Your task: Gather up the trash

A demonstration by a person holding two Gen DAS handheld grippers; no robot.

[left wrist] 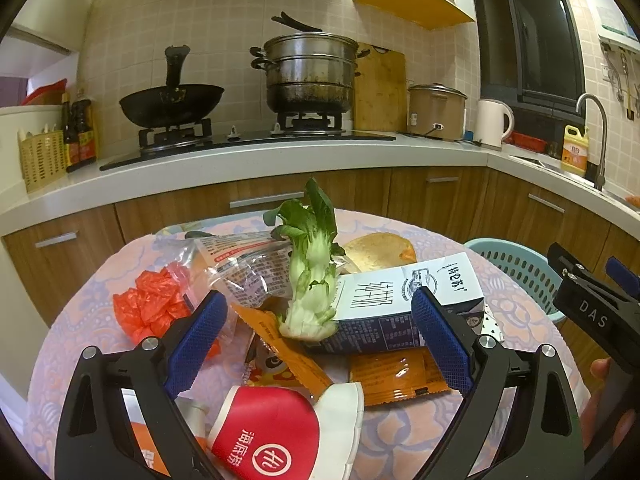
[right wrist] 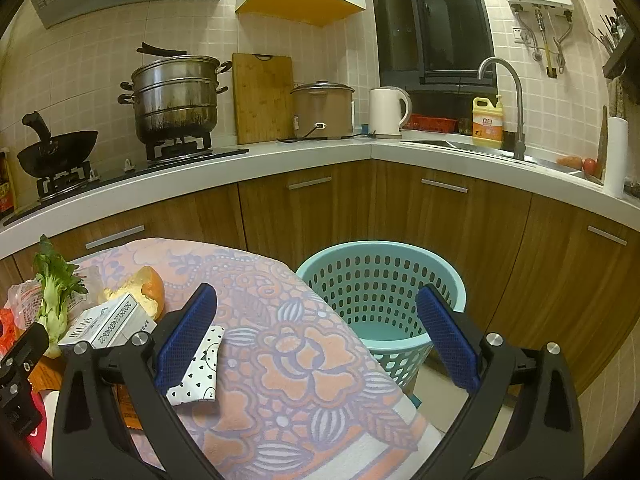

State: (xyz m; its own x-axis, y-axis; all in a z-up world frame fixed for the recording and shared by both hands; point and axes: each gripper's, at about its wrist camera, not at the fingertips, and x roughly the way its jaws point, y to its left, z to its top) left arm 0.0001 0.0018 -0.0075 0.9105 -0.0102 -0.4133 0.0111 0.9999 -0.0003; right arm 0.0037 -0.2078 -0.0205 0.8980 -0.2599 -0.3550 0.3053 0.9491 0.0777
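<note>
- We see the round table under a pink floral cloth [right wrist: 304, 344], trash piled on it.
- Pale blue perforated plastic basket [right wrist: 380, 280] on the floor beside it.
- White-and-navy milk carton [left wrist: 404, 300] leans on green bok choy [left wrist: 314, 276].
- Left gripper [left wrist: 320, 344], right gripper [right wrist: 316, 340]: jaws wide, gripping nothing.

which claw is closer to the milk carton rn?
Left. The left claw hangs open right over the milk carton, one pad at its end. The right claw is open off to the side, toward the basket.

Home kitchen: gas stove [left wrist: 240, 136], wok [left wrist: 172, 104], steamer pot [right wrist: 176, 96], sink faucet [right wrist: 508, 96]
</note>
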